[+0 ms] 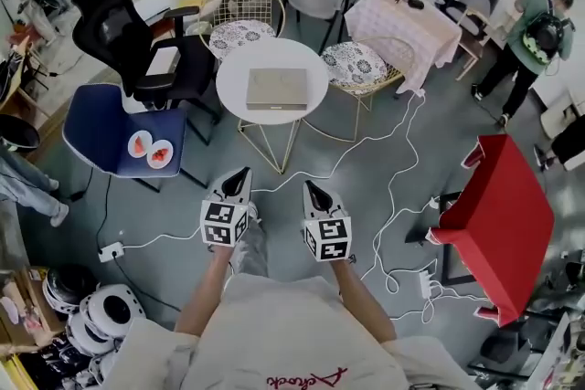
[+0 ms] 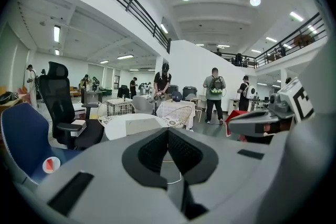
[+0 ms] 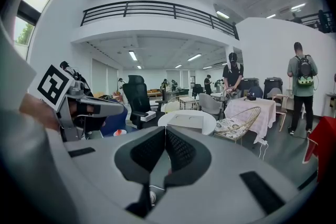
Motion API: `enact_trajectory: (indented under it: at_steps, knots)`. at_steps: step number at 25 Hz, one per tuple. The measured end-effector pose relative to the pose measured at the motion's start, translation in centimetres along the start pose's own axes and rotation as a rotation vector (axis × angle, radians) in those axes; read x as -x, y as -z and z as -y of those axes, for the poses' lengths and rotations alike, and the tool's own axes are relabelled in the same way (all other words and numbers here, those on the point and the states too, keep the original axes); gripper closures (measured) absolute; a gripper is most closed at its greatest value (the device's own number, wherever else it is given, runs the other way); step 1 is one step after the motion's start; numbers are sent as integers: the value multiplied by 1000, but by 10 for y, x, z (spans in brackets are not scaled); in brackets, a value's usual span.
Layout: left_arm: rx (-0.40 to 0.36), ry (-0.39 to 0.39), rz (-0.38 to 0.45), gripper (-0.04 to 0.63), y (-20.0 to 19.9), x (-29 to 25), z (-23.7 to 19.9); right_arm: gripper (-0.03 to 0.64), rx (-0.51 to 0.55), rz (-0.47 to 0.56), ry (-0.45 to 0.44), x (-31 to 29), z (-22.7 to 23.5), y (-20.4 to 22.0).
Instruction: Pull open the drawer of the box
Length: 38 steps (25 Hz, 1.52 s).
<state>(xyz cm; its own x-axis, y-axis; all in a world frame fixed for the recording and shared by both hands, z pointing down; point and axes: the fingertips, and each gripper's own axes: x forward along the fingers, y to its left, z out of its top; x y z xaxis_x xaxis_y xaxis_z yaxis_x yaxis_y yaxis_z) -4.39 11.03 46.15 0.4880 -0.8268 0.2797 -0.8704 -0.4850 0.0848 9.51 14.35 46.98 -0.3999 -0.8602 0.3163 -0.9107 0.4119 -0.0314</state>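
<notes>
A flat beige box (image 1: pixel 277 89) lies on the round white table (image 1: pixel 236 68), a good way ahead of both grippers. My left gripper (image 1: pixel 239 175) and right gripper (image 1: pixel 315 190) hang side by side over the floor, short of the table, both pointing toward it. In the left gripper view the left gripper (image 2: pixel 168 131) has its pads together and holds nothing, with the box (image 2: pixel 140 124) small beyond it. In the right gripper view the right gripper (image 3: pixel 165 131) is likewise shut and empty, with the box (image 3: pixel 185 121) far off. I cannot make out the drawer front.
A black office chair (image 1: pixel 128 32) and a blue chair (image 1: pixel 96 137) bearing two small plates (image 1: pixel 150 148) stand left of the table. Wire chairs (image 1: pixel 361 73) are behind and to its right. A red table (image 1: pixel 498 215) is on the right. White cables (image 1: pixel 393 187) cross the floor. People stand at the back.
</notes>
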Motion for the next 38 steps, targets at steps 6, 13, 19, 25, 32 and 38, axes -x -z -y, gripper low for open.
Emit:
enact_trajectory:
  at_steps: [6, 13, 19, 25, 32, 38]
  knots:
    - [9, 34, -15, 584, -20, -60, -58, 601, -8, -7, 7, -81, 10, -32]
    - [13, 55, -20, 584, -55, -123, -134, 601, 10, -30, 25, -178, 20, -79]
    - [22, 73, -19, 584, -78, -171, -189, 601, 35, -17, 52, -249, 37, -122]
    - [24, 96, -25, 584, -86, -205, -218, 601, 44, -19, 88, -292, 55, -141]
    - [31, 97, -70, 584, -72, -231, -224, 601, 0, -59, 102, -307, 76, -123]
    - [36, 56, -111, 584, -61, -246, -215, 601, -41, -86, 62, -316, 105, -107]
